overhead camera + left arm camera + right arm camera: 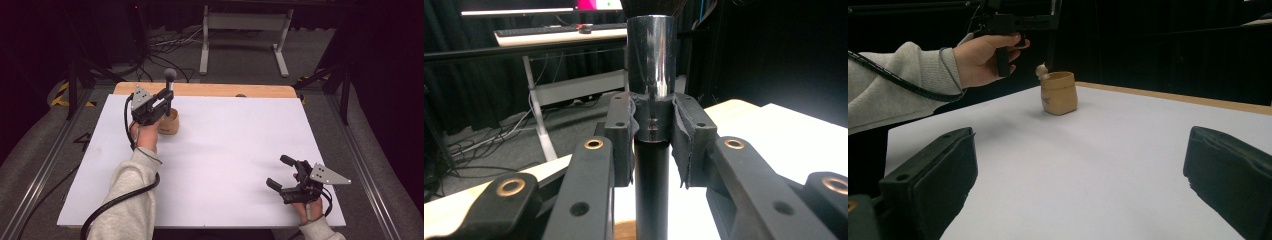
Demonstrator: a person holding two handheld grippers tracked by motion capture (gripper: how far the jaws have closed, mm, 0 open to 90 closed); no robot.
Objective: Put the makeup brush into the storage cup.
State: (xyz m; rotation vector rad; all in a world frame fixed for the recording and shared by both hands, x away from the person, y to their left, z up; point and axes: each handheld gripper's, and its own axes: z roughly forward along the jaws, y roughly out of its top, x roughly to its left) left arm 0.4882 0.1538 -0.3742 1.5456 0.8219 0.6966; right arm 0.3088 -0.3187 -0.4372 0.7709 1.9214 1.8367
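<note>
Mid-carry, by the look of it: left gripper clenched on a makeup brush, held upright above the far-left part of the white worktop. In the left gripper view, padded jaws closed around the brush right where the chrome ferrule meets the black handle, dark bristles just cut off at the top edge. Directly below and just beside the gripper, a small tan cup standing upright on the worktop; seen from the right gripper view as a little wooden-coloured pot with a small figure at its rim. Whether the handle's lower end already sits inside the cup cannot be told, hidden behind hand and gripper. Right gripper resting low at the near-right corner, jaws spread wide and holding nothing, well apart from the cup.

Next move, probably: keeping the brush vertical, centring the handle over the cup's mouth, lowering straight down, then releasing without tipping the light cup.
</note>
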